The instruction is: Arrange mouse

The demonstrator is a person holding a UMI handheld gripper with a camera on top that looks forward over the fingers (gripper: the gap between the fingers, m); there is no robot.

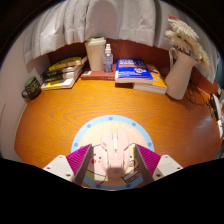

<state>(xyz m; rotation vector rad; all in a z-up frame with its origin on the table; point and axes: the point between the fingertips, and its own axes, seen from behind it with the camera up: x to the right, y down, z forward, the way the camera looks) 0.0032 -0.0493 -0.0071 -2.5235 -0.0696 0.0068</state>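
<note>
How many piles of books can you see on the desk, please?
2: one pile at the far left beside the mug, another right of the small bottle. More may be hidden.

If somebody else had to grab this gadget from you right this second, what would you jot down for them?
Gripper: the fingers are closed on the mouse, one pad pressing each side.
Mouse: pale, held just over the round blue mouse pad on the wooden desk; I cannot tell whether it touches the pad.
Beyond: stacked books, a white bottle, a blue book and a pale vase along the back.
Done: mouse gripped and over the pad.
Left: probably set it down squarely on the pad, open the fingers and back away.
</note>
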